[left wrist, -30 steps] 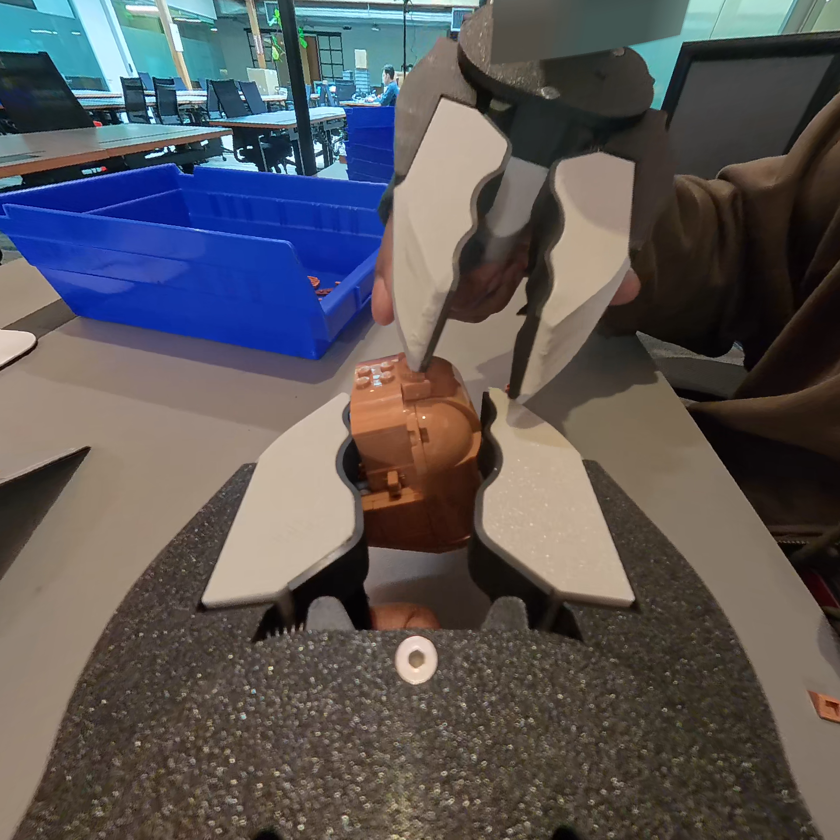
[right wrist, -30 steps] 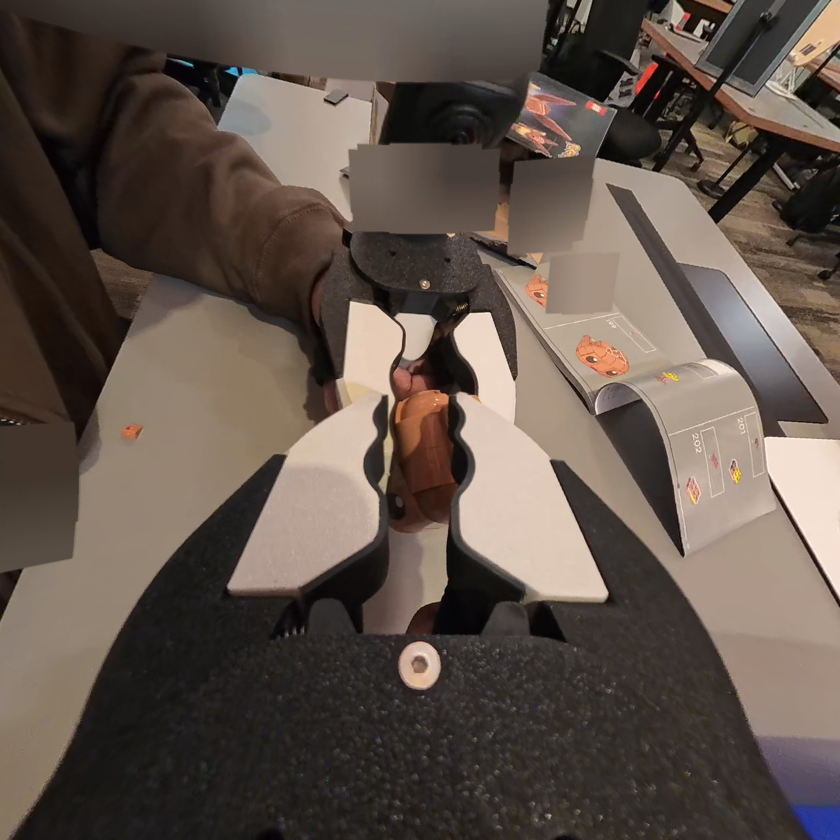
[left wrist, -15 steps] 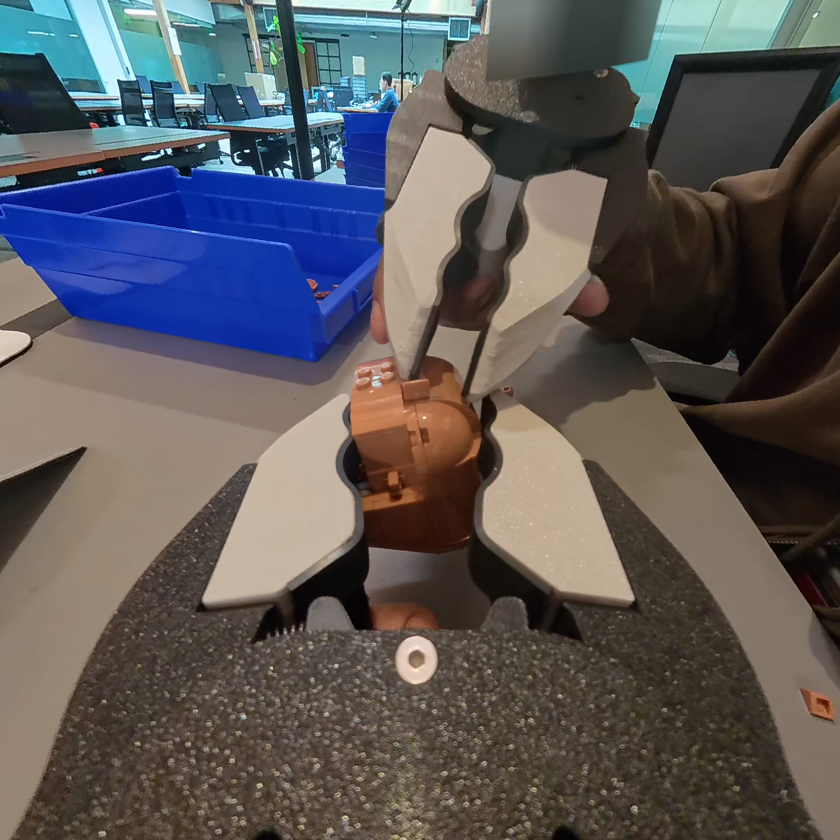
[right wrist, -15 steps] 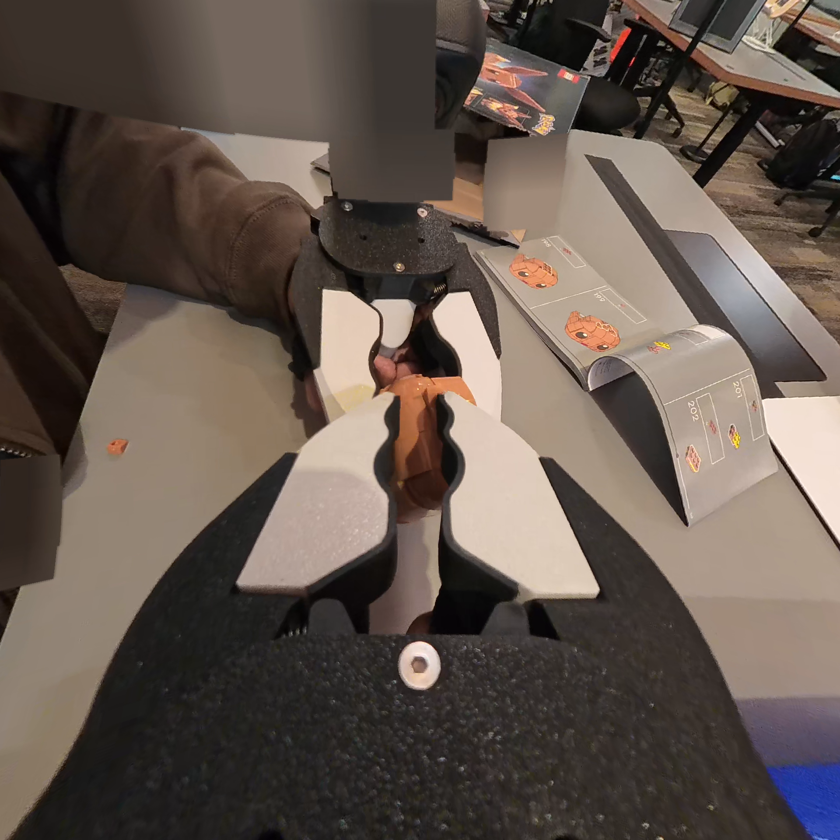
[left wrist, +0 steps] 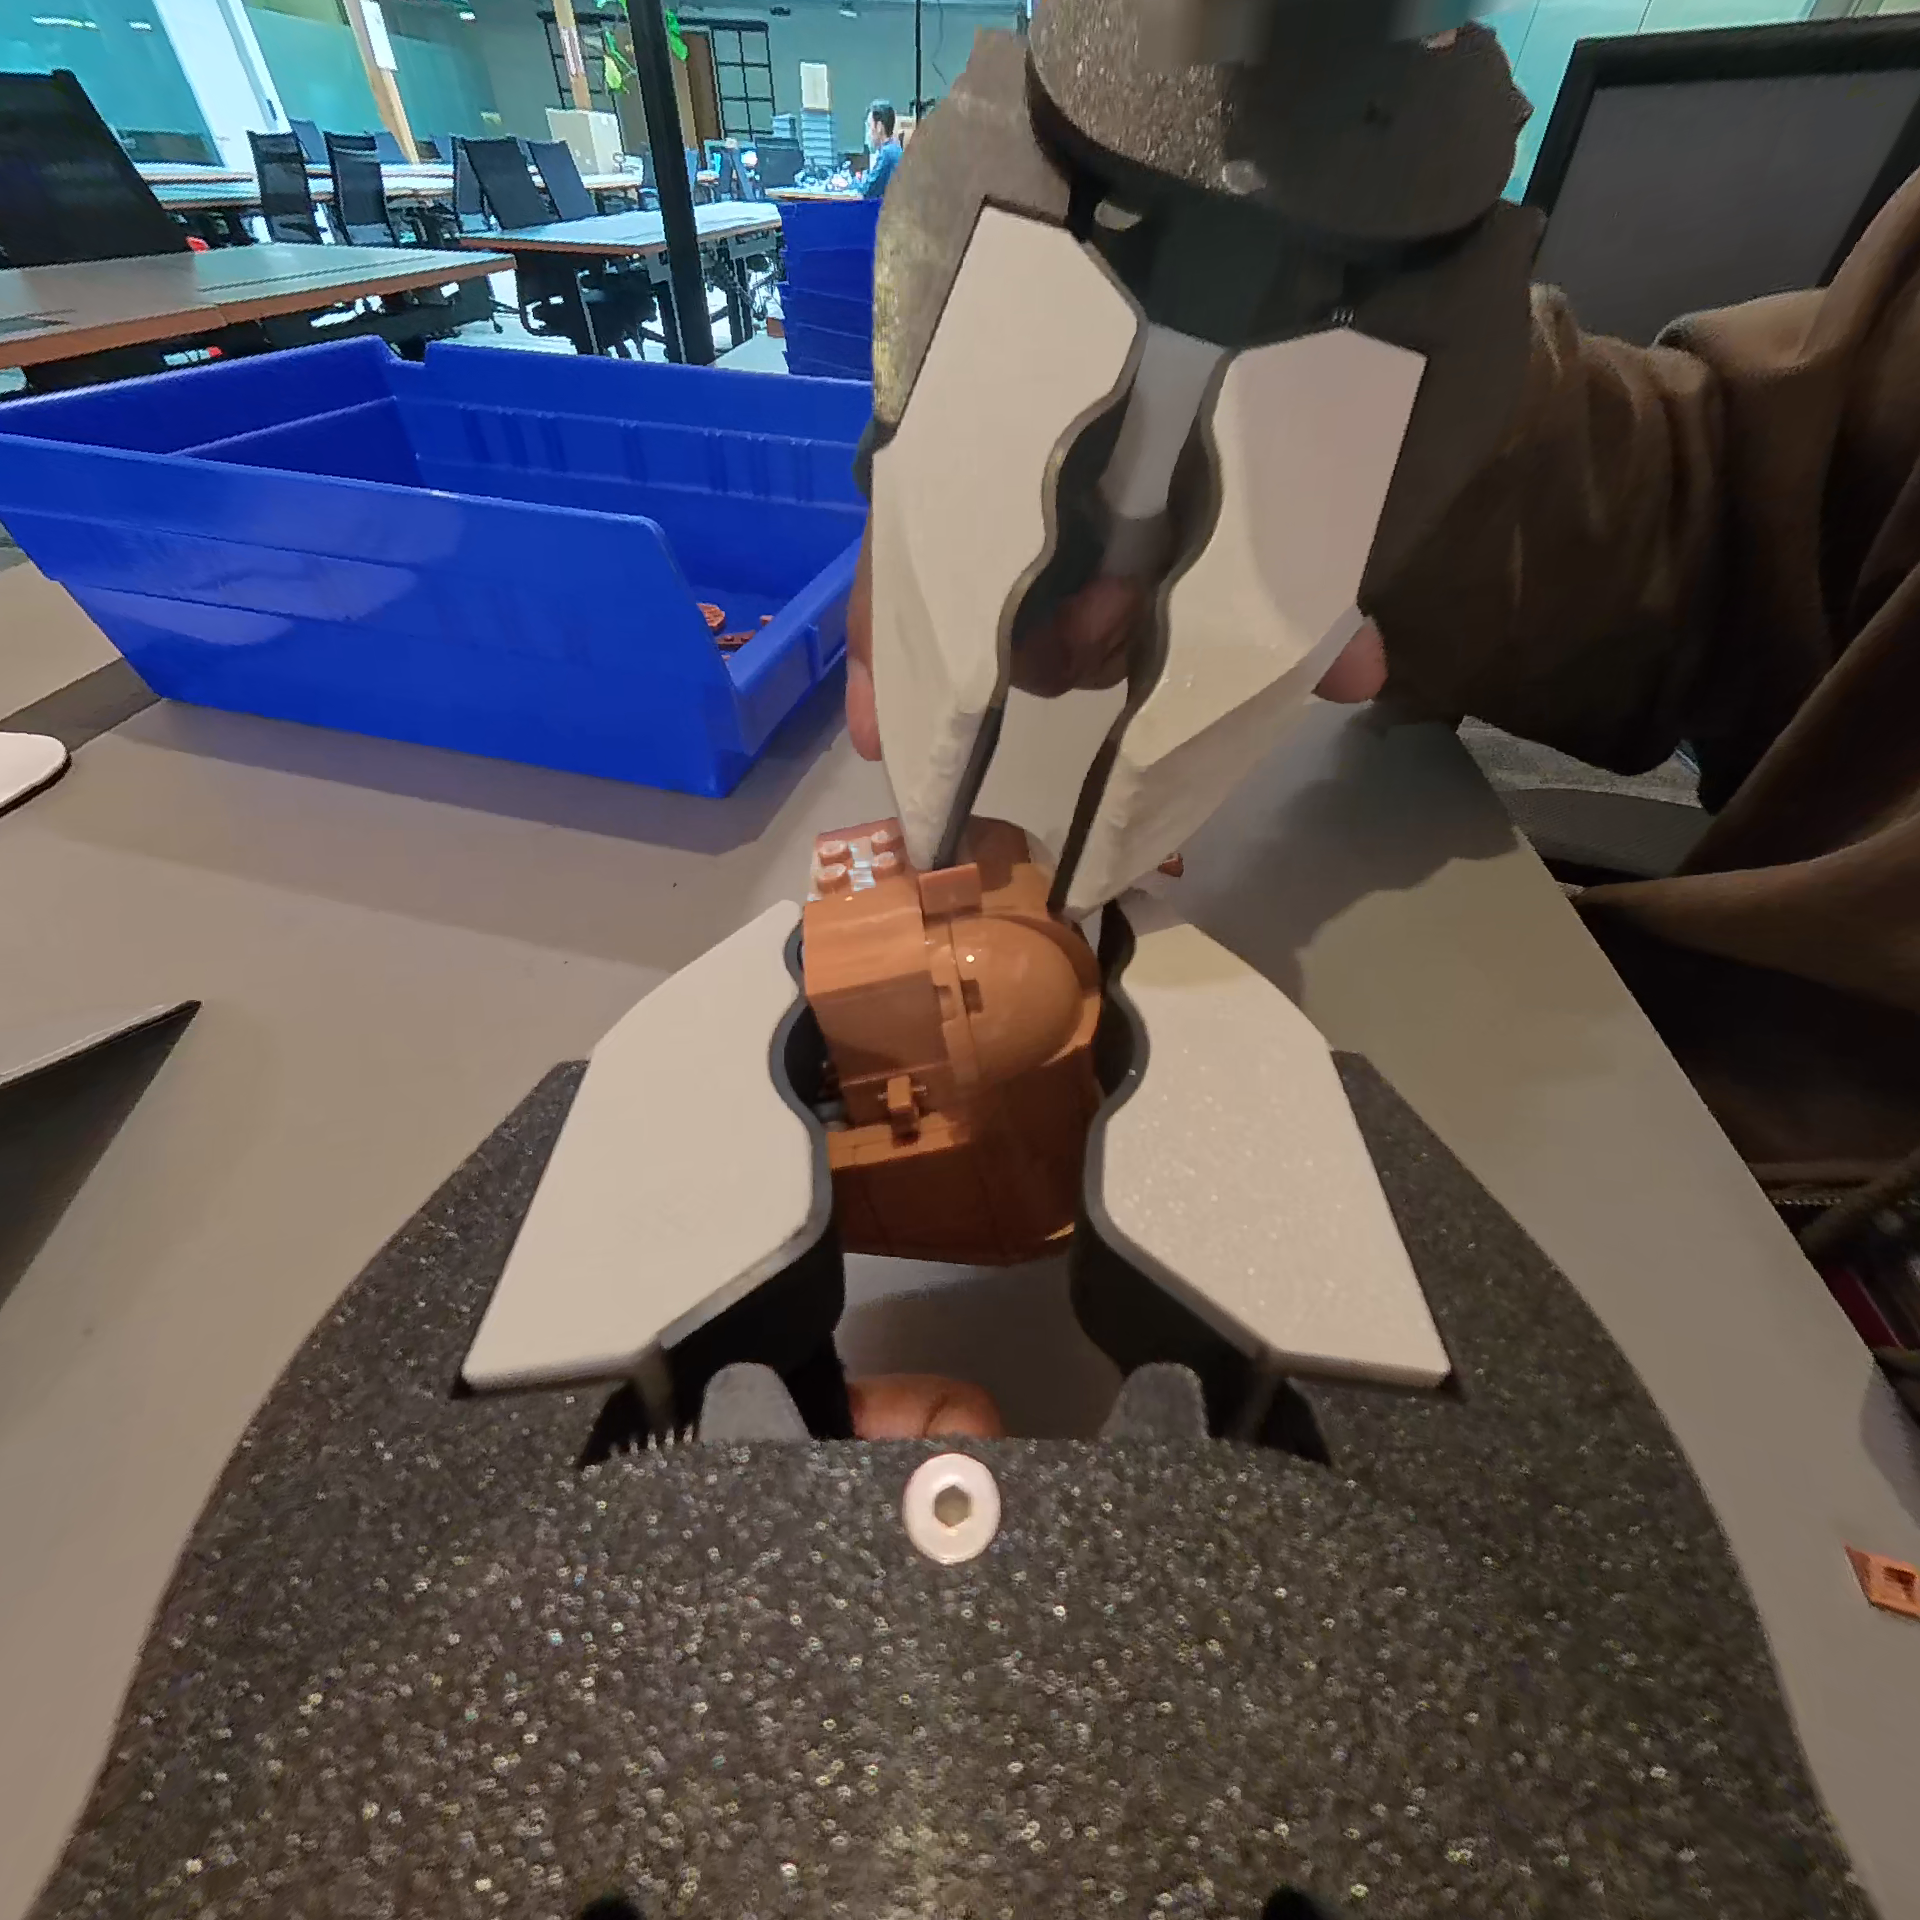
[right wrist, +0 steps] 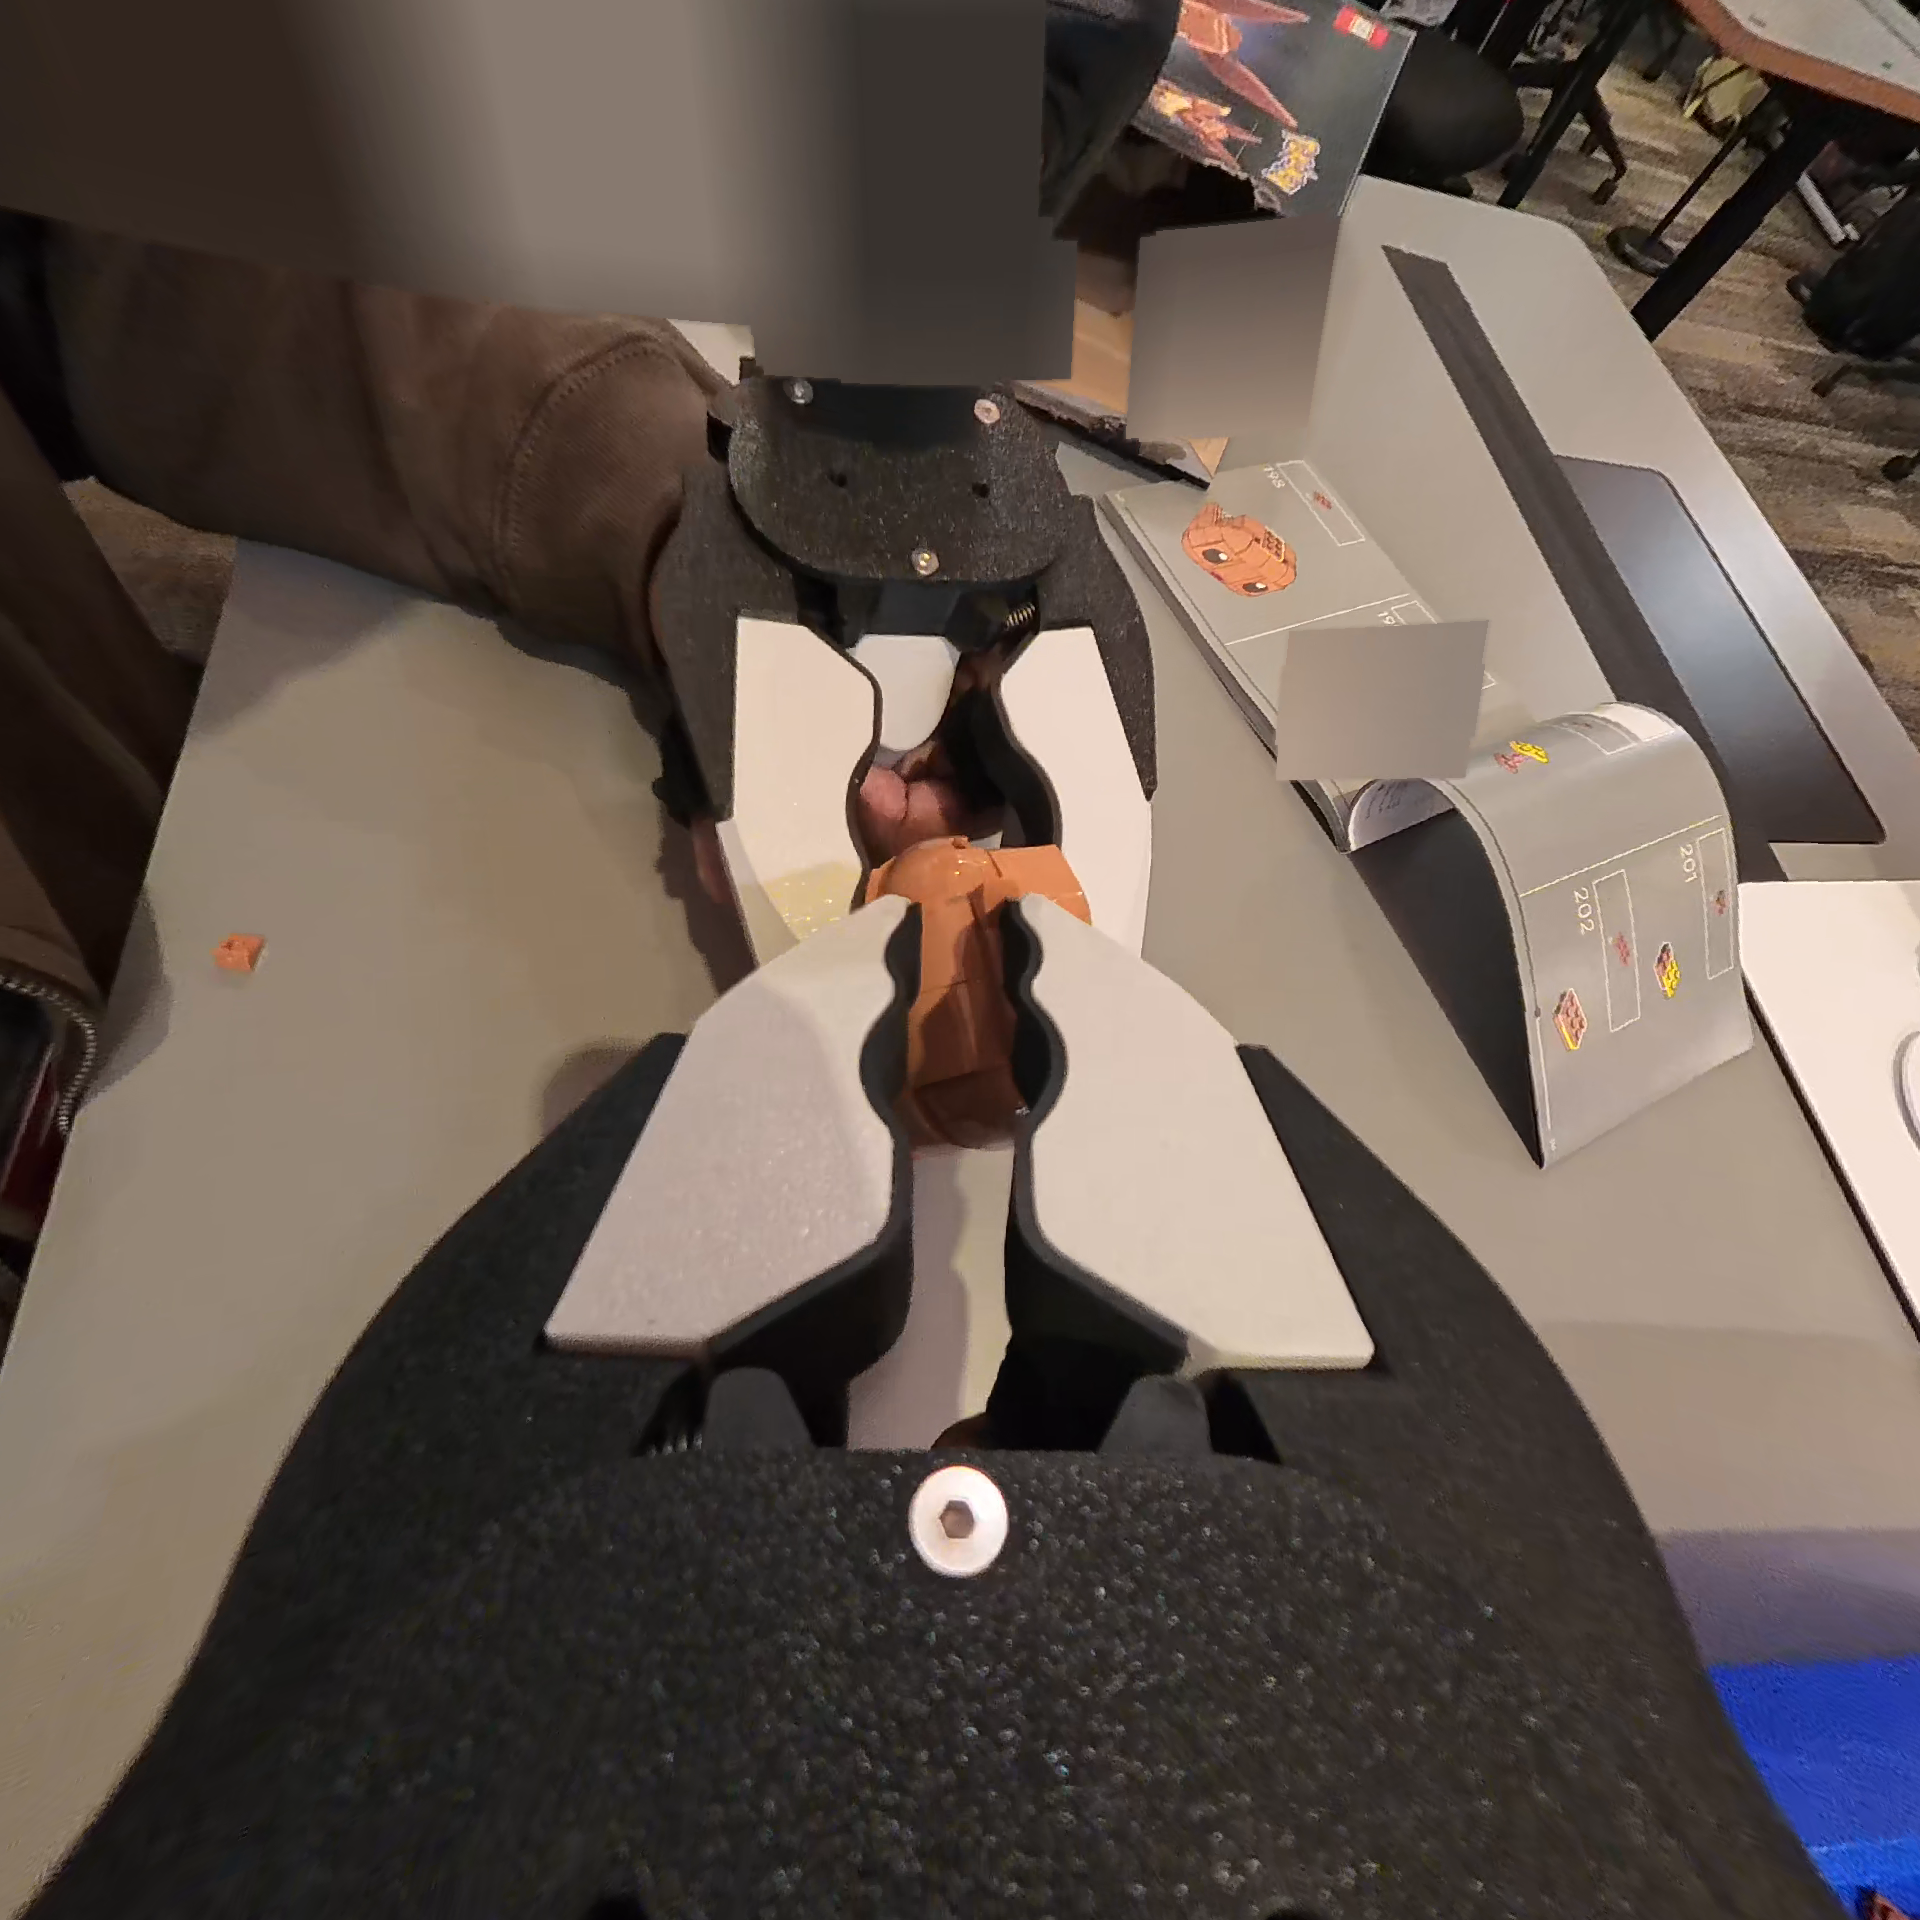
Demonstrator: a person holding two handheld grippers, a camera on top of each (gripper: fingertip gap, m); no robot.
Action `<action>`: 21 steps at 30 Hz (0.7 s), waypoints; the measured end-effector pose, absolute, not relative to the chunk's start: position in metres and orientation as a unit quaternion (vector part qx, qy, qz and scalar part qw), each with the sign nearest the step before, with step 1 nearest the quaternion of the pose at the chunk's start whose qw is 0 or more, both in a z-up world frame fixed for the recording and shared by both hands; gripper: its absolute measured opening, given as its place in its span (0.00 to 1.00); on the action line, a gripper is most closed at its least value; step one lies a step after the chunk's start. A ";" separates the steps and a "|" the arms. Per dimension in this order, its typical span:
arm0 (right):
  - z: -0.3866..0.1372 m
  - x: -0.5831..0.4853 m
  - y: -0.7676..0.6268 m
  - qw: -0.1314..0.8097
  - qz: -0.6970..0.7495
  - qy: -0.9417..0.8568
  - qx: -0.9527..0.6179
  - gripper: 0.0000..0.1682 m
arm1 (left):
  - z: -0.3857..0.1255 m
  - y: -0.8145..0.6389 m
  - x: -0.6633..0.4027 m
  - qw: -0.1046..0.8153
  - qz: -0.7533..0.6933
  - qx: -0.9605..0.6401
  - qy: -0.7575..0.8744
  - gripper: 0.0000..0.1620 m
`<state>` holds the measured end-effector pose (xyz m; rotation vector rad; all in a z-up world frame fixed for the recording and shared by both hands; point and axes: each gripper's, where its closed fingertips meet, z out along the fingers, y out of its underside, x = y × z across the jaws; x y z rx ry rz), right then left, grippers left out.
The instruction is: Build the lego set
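Brown plastic is filling the left tongs (left wrist: 951, 971), which are clenching the rounded lego model (left wrist: 951, 1049) between their white fingers (left wrist: 675, 1153) and holding it clear above the grey table (left wrist: 343, 935). Right tongs (left wrist: 1013, 868) are pointing down from above, their tips straddling the top of the model beside a small raised brick (left wrist: 951, 888) and a studded plate; their jaws are standing narrowly apart, and whether they are pinching anything cannot be told from either view. From the right wrist view the same model (right wrist: 961, 997) is showing in the gap between the near fingers, with the left tongs (right wrist: 961, 883) gripping it from the far side. A brown sleeve (left wrist: 1621, 540) is reaching in behind the right tongs. A blue bin (left wrist: 436, 582) is sitting on the table to the left, well apart, with a few brown pieces (left wrist: 732, 623) lying inside near its front corner. One loose brown brick (right wrist: 239, 951) is lying on the table near the sleeve. An open instruction booklet (right wrist: 1455, 790) is lying to the other side, its page curling upward, with the set's box (right wrist: 1278, 94) standing beyond it.
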<state>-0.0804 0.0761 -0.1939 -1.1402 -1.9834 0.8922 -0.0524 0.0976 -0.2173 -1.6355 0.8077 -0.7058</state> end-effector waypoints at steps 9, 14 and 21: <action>-0.199 -0.080 0.081 0.328 0.321 -0.769 -0.444 0.00 | -0.224 0.097 -0.052 0.545 -0.293 -0.704 0.349 0.31; -0.202 -0.078 0.080 0.281 0.341 -0.770 -0.461 0.00 | -0.227 0.094 -0.050 0.539 -0.284 -0.705 0.363 0.31; -0.206 -0.076 0.079 0.217 0.357 -0.773 -0.477 0.00 | -0.229 0.093 -0.049 0.533 -0.276 -0.708 0.373 0.31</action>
